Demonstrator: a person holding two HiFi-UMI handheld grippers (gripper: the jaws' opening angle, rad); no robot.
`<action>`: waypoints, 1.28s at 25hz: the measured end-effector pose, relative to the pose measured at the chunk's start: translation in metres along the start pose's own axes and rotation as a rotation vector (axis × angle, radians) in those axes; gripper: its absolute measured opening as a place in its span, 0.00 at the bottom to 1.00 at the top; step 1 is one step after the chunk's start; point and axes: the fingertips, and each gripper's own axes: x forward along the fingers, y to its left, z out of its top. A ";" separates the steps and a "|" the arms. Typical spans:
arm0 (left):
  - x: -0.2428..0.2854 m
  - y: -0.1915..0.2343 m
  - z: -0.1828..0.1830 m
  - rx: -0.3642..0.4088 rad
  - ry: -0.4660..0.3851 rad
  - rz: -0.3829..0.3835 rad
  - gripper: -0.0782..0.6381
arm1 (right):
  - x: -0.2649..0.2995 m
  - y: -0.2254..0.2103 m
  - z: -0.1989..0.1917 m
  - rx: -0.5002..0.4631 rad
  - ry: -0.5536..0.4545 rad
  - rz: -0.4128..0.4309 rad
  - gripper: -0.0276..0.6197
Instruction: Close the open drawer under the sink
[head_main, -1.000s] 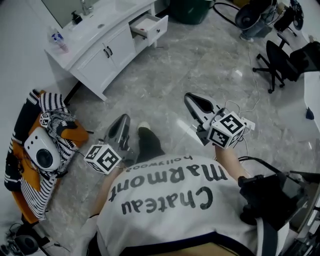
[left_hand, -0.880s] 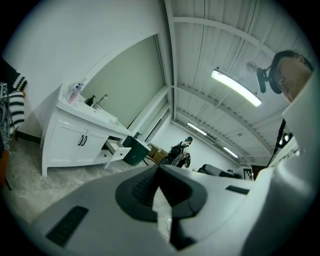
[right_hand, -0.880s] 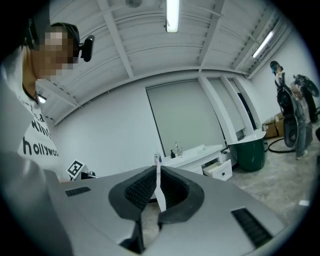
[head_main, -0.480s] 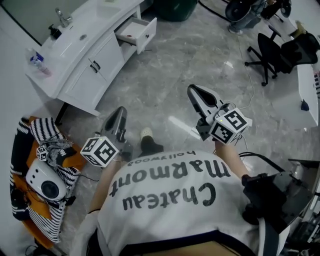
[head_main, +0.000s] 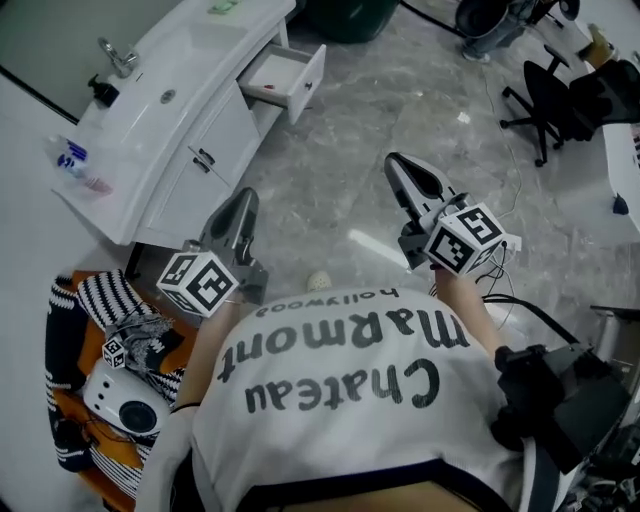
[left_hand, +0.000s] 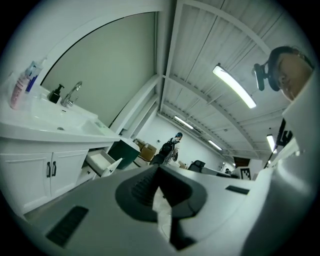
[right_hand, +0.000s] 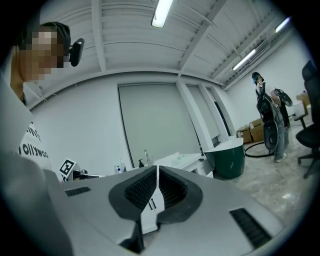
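A white vanity (head_main: 215, 140) with a sink (head_main: 165, 95) and a faucet (head_main: 115, 55) stands at the upper left of the head view. Its end drawer (head_main: 288, 75) is pulled out; the left gripper view shows that drawer (left_hand: 103, 164) still some way ahead. My left gripper (head_main: 243, 202) is held over the floor beside the cabinet doors, jaws shut and empty (left_hand: 158, 168). Further right over the floor, my right gripper (head_main: 402, 166) is also shut with nothing in it (right_hand: 157, 168). Neither touches the drawer.
A dark green bin (head_main: 360, 18) stands beyond the drawer. An office chair (head_main: 545, 105) and cables are at the upper right. An orange bag with striped cloth and a white device (head_main: 125, 405) lies at the lower left. Bottles (head_main: 75, 165) stand on the counter. A person (left_hand: 167, 147) stands far off.
The vanity and its open drawer have come closer and shifted right in the head view as the person walked forward. Both grippers travelled along, still shut.
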 end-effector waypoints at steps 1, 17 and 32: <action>0.004 0.007 0.000 -0.008 0.006 -0.006 0.12 | 0.005 -0.003 -0.003 0.006 0.009 -0.017 0.06; 0.026 0.052 0.004 -0.071 0.050 -0.021 0.12 | 0.059 -0.031 -0.030 0.111 0.141 -0.106 0.06; 0.074 0.093 0.017 -0.121 0.045 0.059 0.12 | 0.136 -0.074 -0.033 0.116 0.239 -0.046 0.06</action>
